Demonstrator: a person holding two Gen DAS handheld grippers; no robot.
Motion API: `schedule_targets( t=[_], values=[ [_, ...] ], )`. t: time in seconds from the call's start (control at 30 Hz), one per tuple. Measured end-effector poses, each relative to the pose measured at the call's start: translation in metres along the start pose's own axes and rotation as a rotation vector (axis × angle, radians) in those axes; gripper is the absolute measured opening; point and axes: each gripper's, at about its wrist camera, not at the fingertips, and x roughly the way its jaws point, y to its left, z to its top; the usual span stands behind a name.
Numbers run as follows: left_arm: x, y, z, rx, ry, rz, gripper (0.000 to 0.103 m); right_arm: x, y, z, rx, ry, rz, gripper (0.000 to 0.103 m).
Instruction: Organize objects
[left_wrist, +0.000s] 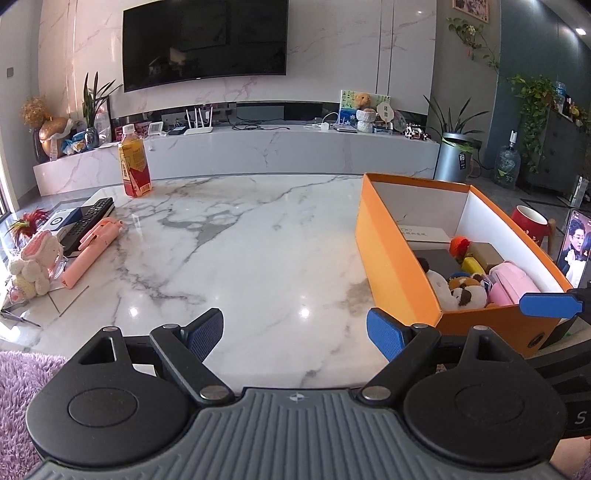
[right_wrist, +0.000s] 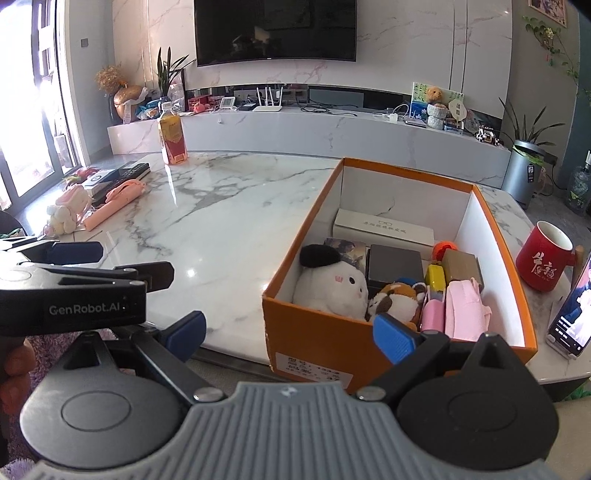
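Note:
An orange box (left_wrist: 391, 254) (right_wrist: 314, 343) stands on the right of the marble table (left_wrist: 240, 240) (right_wrist: 221, 221). It holds a white plush (right_wrist: 332, 288), a brown plush (right_wrist: 397, 301), a pink pouch (right_wrist: 463, 310), a dark box (right_wrist: 395, 264) and several small items. My left gripper (left_wrist: 295, 334) is open and empty above the table's near edge, left of the box. My right gripper (right_wrist: 291, 332) is open and empty at the box's near wall. A pink selfie stick (left_wrist: 92, 247) (right_wrist: 114, 205), a plush toy (left_wrist: 31, 266) (right_wrist: 68, 210) and a remote (left_wrist: 88, 218) lie at the far left.
A juice bottle (left_wrist: 135, 166) (right_wrist: 172, 138) stands at the table's back left. A red mug (right_wrist: 543, 254) (left_wrist: 528, 223) and a propped phone (right_wrist: 570, 317) (left_wrist: 574, 247) stand right of the box. A purple rug (left_wrist: 18, 387) lies below the table's near edge.

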Motion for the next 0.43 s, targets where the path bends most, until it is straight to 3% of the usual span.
schedule_targets(
  t=[0.43],
  values=[
    [-0.0011, 0.0017, -0.0007, -0.003, 0.002, 0.006, 0.100, 0.0007, 0.0043, -0.0006, -0.009, 0.004, -0.001, 0.097]
  ],
)
